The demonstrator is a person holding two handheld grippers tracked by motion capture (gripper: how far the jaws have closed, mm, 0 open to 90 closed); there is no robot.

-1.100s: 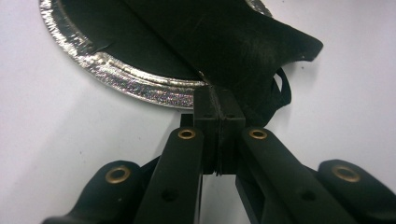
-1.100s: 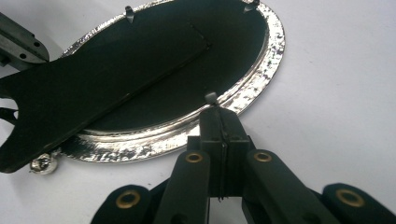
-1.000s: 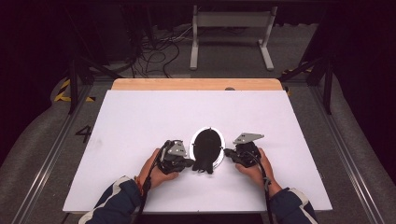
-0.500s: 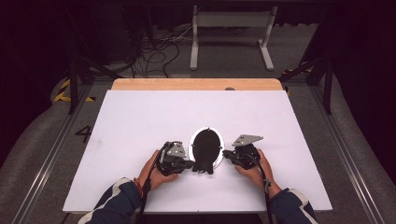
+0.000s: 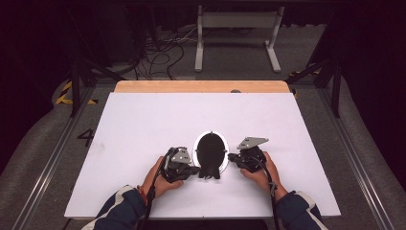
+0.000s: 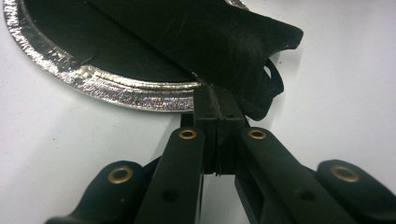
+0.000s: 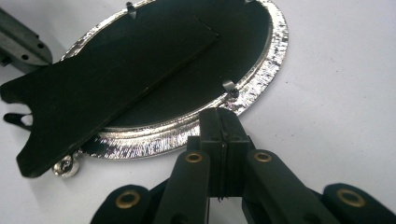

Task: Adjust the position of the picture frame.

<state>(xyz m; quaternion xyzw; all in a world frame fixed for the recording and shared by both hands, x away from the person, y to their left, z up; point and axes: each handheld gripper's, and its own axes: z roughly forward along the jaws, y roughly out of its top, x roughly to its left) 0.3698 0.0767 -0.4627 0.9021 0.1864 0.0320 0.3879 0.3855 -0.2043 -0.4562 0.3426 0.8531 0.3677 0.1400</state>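
An oval picture frame (image 5: 210, 149) lies face down on the white board, its silver rim (image 6: 116, 86) (image 7: 275, 51) around a black backing. A black easel stand (image 6: 210, 42) (image 7: 93, 102) lies over the backing and juts past the rim's near end. My left gripper (image 5: 196, 170) (image 6: 217, 100) is shut, its tips at the rim under the stand's edge, nothing between the jaws. My right gripper (image 5: 231, 156) (image 7: 222, 116) is shut too, its tips against the rim just below a small metal clip (image 7: 229, 88). A hand holds each gripper.
The white board (image 5: 143, 124) covers the table, with a wooden strip (image 5: 201, 86) along its far edge. Beyond it are floor cables (image 5: 163, 52) and a grey metal stand (image 5: 234, 28). Rails run along both sides of the table.
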